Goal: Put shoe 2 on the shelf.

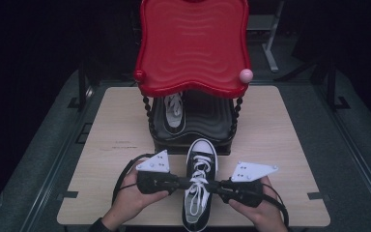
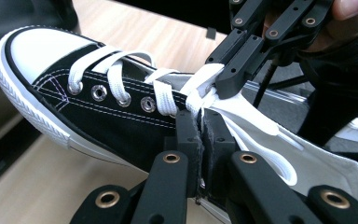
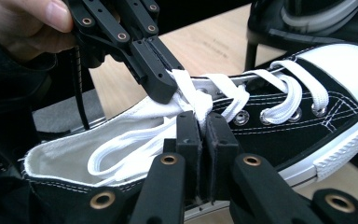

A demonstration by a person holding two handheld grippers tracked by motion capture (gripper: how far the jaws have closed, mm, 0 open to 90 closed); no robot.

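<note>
A black high-top sneaker with a white toe cap and white laces lies at the table's front middle, toe pointing away. My left gripper comes in from the shoe's left and my right gripper from its right; they meet over the laces at mid-shoe. In the left gripper view my left gripper is shut on a white lace end, with the right gripper pinching lace just behind. In the right gripper view my right gripper is shut on lace beside the left gripper.
A red two-tier shelf stands at the table's middle back, right behind the sneaker's toe. A second sneaker sits on its dark lower tier. A pink ball caps the red tier's right corner. Bare wooden tabletop lies on both sides.
</note>
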